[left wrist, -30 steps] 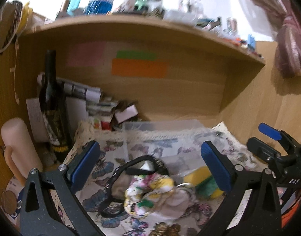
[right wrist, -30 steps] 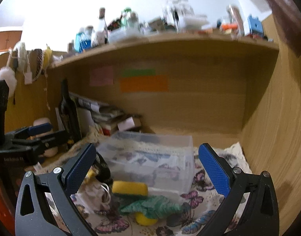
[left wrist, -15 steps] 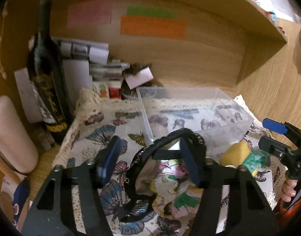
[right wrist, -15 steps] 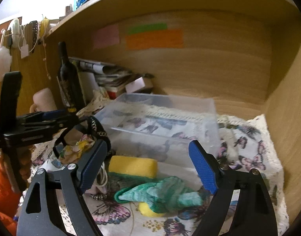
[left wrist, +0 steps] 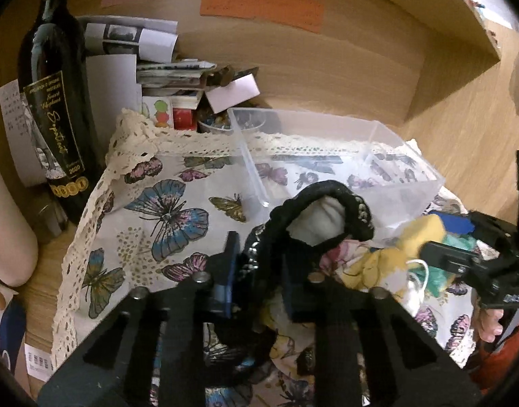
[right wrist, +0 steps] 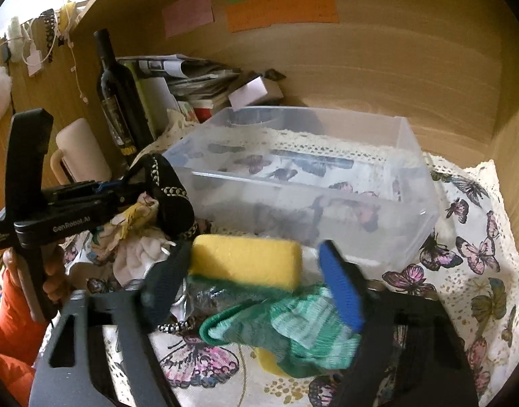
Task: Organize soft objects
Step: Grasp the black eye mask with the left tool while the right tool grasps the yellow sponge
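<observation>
A pile of soft things lies on the butterfly cloth [left wrist: 164, 210] in front of a clear plastic box [left wrist: 327, 122]. My left gripper [left wrist: 257, 276] is closing, and its pads pinch a black studded band [left wrist: 327, 193] that loops over a white cloth [left wrist: 320, 220]. A floral rag [left wrist: 361, 268] lies beside it. In the right wrist view the left gripper [right wrist: 123, 190] grips that band [right wrist: 171, 196]. My right gripper [right wrist: 252, 288] is closing around a yellow sponge [right wrist: 246, 261]; a small gap shows at its right pad. A green knit sock [right wrist: 293, 325] lies under it.
A dark wine bottle [left wrist: 56, 101] and a stack of papers [left wrist: 157, 68] stand at the back left. A pale pink cylinder [right wrist: 79, 156] sits left of the bottle. Wooden walls close in the back and right. The clear box [right wrist: 412, 176] holds nothing but the cloth seen through it.
Both grippers dropped and tilted down toward the pile while their jaws narrowed. The left one closed onto the black band. The right one came around the yellow sponge.
</observation>
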The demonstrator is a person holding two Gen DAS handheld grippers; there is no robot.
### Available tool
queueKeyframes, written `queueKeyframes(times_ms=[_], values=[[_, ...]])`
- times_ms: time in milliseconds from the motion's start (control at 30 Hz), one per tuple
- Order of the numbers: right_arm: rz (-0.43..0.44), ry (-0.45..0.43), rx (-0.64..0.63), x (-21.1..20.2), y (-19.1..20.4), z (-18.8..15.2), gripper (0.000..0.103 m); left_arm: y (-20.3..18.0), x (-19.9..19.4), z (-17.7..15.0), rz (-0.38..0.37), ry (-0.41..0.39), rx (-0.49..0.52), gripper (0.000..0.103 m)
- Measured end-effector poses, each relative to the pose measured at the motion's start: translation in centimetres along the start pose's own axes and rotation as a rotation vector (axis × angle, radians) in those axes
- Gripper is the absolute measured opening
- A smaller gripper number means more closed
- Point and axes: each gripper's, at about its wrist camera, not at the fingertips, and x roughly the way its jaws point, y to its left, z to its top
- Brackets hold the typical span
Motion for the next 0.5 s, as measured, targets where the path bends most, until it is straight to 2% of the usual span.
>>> queueKeyframes(times_ms=[100, 267, 500], values=[[-0.011, -0.007, -0.028, -0.2, 0.4, -0.1, 0.053, -0.1, -0.6, 0.2, -0.01, -0.014, 0.001, 0.014], [-0.027, -0.058, -0.034, -1.1, 0.6, 0.2, 0.051, -0.7, -1.7, 0.6, -0.01, -0.039, 0.008, 0.012], [-0.042, -0.14, -0.028, -3.0, 0.4, 1.1, 0.05, -1.6, -4.3, 1.6, -0.004, -0.114, 0.033, 0.011]])
